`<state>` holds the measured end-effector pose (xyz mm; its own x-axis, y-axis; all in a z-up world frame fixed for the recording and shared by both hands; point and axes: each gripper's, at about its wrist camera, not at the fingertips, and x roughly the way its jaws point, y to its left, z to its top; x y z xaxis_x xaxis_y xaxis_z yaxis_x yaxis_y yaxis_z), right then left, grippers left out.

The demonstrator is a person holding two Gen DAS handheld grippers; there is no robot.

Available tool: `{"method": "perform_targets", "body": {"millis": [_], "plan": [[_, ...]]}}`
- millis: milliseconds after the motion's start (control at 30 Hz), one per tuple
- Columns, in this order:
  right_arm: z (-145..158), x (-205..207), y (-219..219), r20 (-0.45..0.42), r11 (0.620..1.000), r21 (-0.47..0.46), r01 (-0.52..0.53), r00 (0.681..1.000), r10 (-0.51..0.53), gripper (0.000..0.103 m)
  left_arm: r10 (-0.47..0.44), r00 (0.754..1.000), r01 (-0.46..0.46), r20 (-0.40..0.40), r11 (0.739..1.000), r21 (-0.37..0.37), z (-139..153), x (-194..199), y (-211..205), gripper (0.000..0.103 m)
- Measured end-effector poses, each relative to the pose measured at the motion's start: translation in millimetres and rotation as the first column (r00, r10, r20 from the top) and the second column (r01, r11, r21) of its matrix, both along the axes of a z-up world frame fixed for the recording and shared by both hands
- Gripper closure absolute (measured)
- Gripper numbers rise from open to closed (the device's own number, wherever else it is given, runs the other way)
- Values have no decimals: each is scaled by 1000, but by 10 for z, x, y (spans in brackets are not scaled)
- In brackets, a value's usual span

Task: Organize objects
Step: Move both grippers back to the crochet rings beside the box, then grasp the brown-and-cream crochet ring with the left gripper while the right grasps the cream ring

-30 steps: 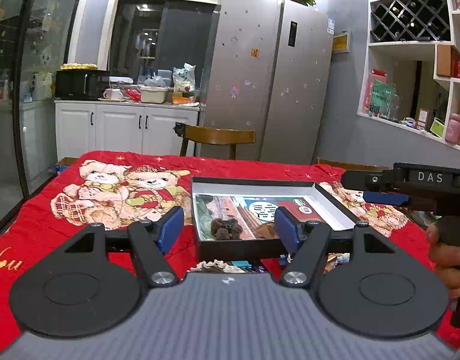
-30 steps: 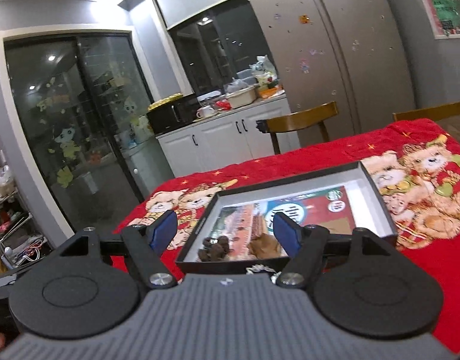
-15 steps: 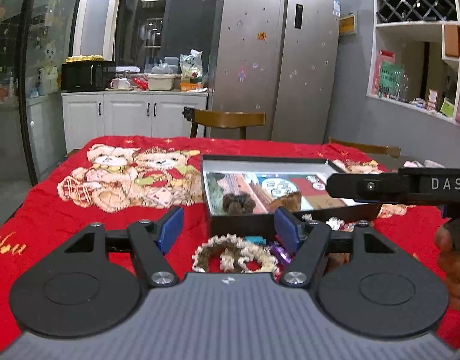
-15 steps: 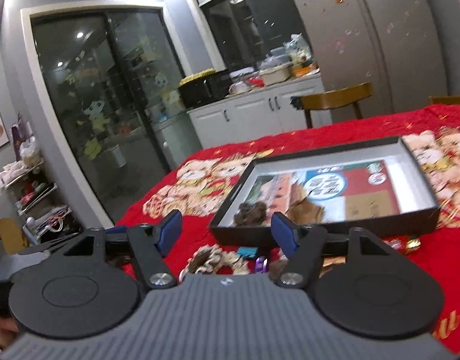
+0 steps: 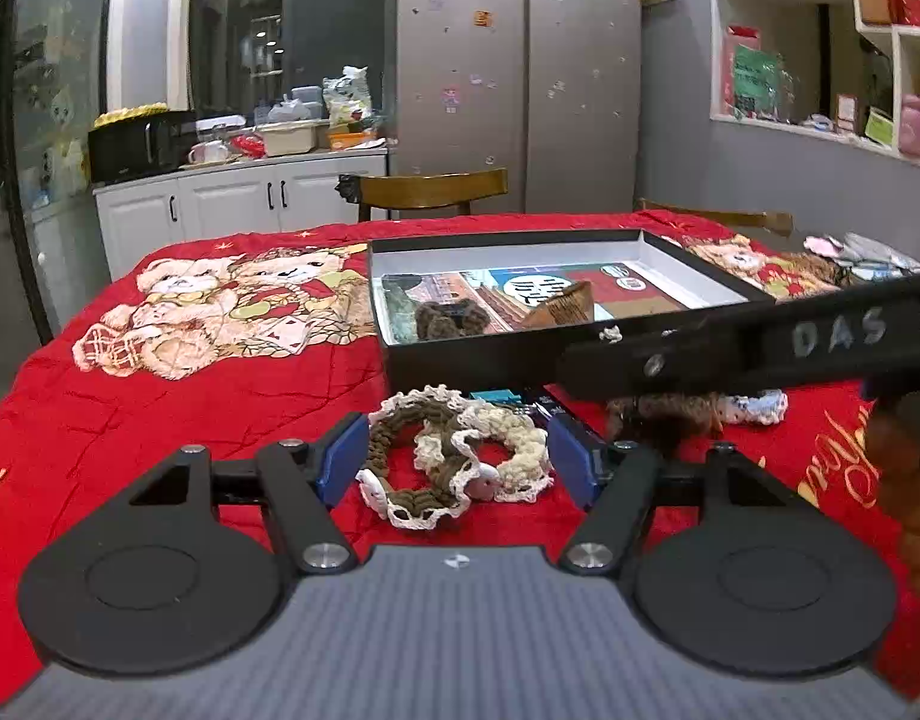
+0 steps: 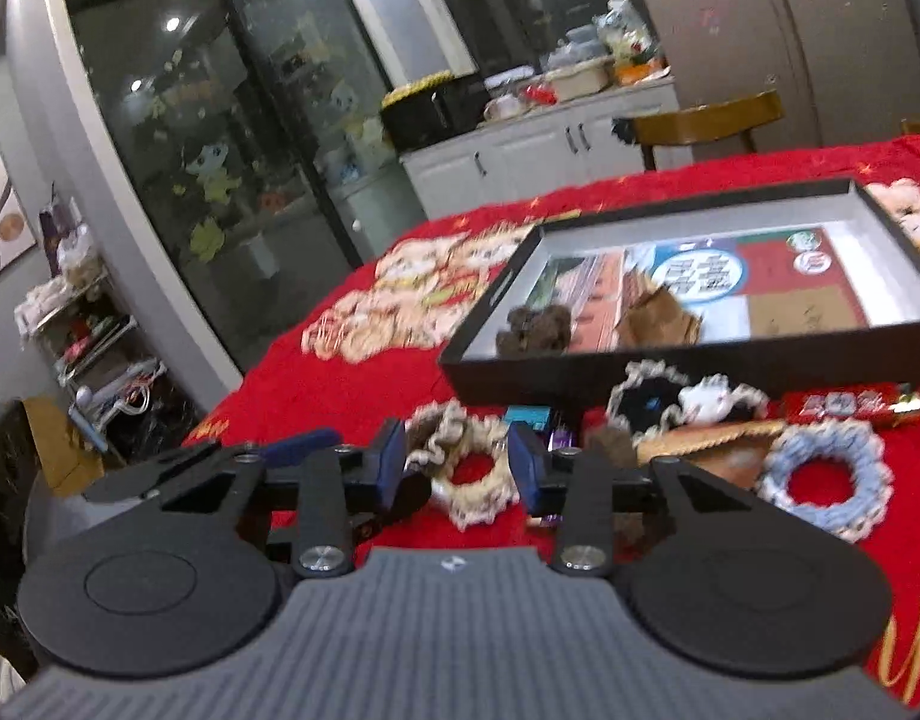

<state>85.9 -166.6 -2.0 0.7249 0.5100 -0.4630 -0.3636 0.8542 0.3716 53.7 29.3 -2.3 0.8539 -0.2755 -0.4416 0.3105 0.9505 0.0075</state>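
A brown and cream crochet scrunchie (image 5: 399, 438) lies on the red cloth in front of a black shallow box (image 5: 460, 360). My left gripper (image 5: 453, 462) is open and low over the cloth, its blue pads on either side of the scrunchie without touching it. My right gripper (image 6: 460, 465) has its jaws closing; the same scrunchie (image 6: 481, 495) shows between its pads, which do not press on it. The box (image 6: 580, 375) holds a dark brown scrunchie (image 6: 535, 324) and a brown paper piece (image 6: 658, 318).
Beside the scrunchie lie a black and white scrunchie (image 6: 670, 402), a pale blue scrunchie (image 6: 826, 480), a red candy wrapper (image 6: 844, 405) and a brown fluffy piece (image 6: 610, 444). The right gripper's body (image 5: 760, 348) crosses the left view. A wooden chair (image 5: 429, 186) stands behind the table.
Both grippers have come down towards the table, bringing the scrunchies in front of the box into view. The right gripper's pads now stand closer together; the left's spacing is unchanged.
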Motion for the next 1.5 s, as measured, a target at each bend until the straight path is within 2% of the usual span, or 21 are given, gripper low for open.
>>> {"method": "perform_targets", "body": {"millis": [167,300,433,667,933,1000,1100,1200,1500], "plan": [[-108,37,64,-34,1000,-27,-13,999,12,60,-17,999,18,-40,1000,18,-93,74,-39,33],[-155,68,60,-57,999,-36,-8,998,6,59,-3,997,4,-73,1000,7,-163,147,-10,50],[-197,108,34,-84,1000,-18,-6,996,5,59,9,995,-11,-99,1000,-19,-185,205,47,50],[-216,143,48,-98,1000,8,-2,995,3,59,33,994,-31,-108,999,21,-207,228,9,50],[-232,156,79,-93,1000,3,-3,996,3,59,52,993,-49,-105,998,34,-217,239,11,49],[-246,163,87,-97,1000,-4,1,995,-2,58,72,993,-68,-96,997,46,-213,228,17,49],[-267,176,92,-99,1000,-15,10,995,-11,53,124,988,-116,-95,990,78,-223,245,47,49],[-282,197,88,-103,1000,-14,16,995,-17,46,141,982,-135,-128,989,53,-239,294,127,49],[-333,252,131,-110,999,-27,20,994,-22,46,164,974,-163,-158,986,18,-251,311,215,49]]}}
